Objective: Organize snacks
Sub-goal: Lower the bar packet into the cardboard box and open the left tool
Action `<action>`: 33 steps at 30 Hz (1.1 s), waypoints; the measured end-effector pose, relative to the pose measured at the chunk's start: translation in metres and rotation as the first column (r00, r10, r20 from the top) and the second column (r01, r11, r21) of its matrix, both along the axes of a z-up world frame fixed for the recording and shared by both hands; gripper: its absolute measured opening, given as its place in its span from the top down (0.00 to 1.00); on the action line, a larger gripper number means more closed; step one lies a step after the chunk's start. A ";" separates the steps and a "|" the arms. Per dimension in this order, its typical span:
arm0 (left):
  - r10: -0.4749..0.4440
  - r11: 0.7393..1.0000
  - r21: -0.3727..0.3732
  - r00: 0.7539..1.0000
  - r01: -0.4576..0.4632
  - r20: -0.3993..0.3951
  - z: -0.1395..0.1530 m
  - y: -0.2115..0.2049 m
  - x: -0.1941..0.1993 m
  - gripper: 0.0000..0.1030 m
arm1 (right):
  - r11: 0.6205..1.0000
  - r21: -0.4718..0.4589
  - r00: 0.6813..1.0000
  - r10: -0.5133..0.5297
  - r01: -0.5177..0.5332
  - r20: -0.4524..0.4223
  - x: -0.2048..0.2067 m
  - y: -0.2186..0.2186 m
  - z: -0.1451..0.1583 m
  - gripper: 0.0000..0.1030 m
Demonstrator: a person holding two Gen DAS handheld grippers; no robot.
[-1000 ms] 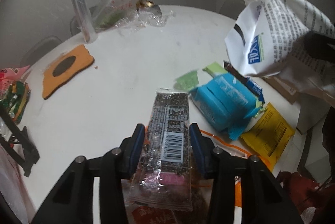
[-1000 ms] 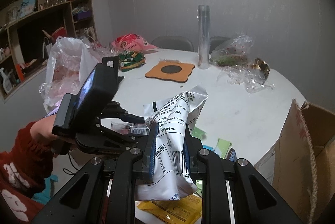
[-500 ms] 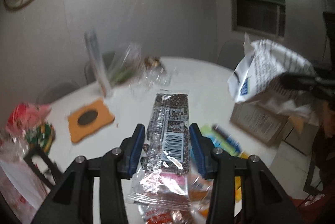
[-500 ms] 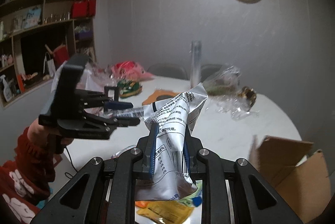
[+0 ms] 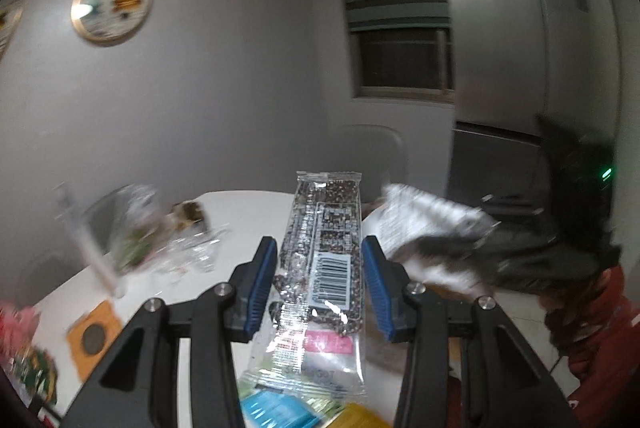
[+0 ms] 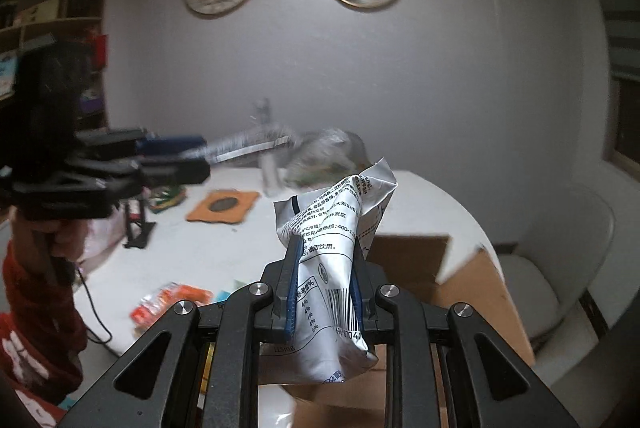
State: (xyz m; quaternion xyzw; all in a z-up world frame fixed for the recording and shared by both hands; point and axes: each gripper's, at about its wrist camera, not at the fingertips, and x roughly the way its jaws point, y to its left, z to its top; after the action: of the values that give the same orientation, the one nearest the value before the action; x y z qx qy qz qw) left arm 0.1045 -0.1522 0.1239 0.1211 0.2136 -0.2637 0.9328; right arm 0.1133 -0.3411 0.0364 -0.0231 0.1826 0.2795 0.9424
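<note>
Nearest in the left wrist view, the left gripper (image 5: 318, 280) held a long clear snack pack (image 5: 322, 260) full of dark seeds, its blue pads (image 5: 261, 282) pressing on both edges, and the pack stuck straight out toward 12 o'clock. In the right wrist view, the right gripper (image 6: 325, 286) was squeezed tight on a white printed pouch (image 6: 332, 248), which was crumpled and stood up toward 12 o'clock. Both snacks were up in the air above the white table (image 6: 224, 248), not lying on it. Just past the pouch, at 3 to 5 o'clock, the open cardboard box (image 6: 460, 292) waited, and it looked like the place to put snacks. Lower at 8 o'clock, an orange packet (image 6: 172, 302) lay on the table. Farther off at 10 o'clock sat an orange mat (image 6: 224, 205). To do this step well, I think each hand should carry its snack over the box opening, go low, and only then let go, one hand at a time so they do not bump. The seed pack is slippery, so keep it pinched until it is inside.
</note>
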 end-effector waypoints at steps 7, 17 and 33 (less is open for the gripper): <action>-0.106 0.993 0.044 0.984 0.114 -0.144 -0.029 -0.066 0.036 0.61 | 0.999 -0.038 0.990 -0.002 -0.003 -0.139 0.036 -0.023 -0.038 0.85; -0.126 0.984 0.085 0.947 0.157 -0.297 -0.063 -0.104 0.071 0.61 | 0.991 -0.124 0.971 0.024 -0.055 -0.239 0.068 -0.016 -0.065 0.85; -0.081 0.970 0.189 0.937 0.153 -0.341 -0.086 -0.105 0.080 0.45 | 0.986 -0.155 0.954 0.009 -0.058 -0.300 0.075 -0.008 -0.080 0.77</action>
State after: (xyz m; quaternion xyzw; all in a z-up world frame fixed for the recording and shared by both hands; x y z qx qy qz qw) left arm 0.1840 -0.2568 0.0376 0.1867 0.3864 -0.3112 0.8479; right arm 0.1883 -0.3495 -0.0435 -0.0602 0.3443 0.2800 0.8941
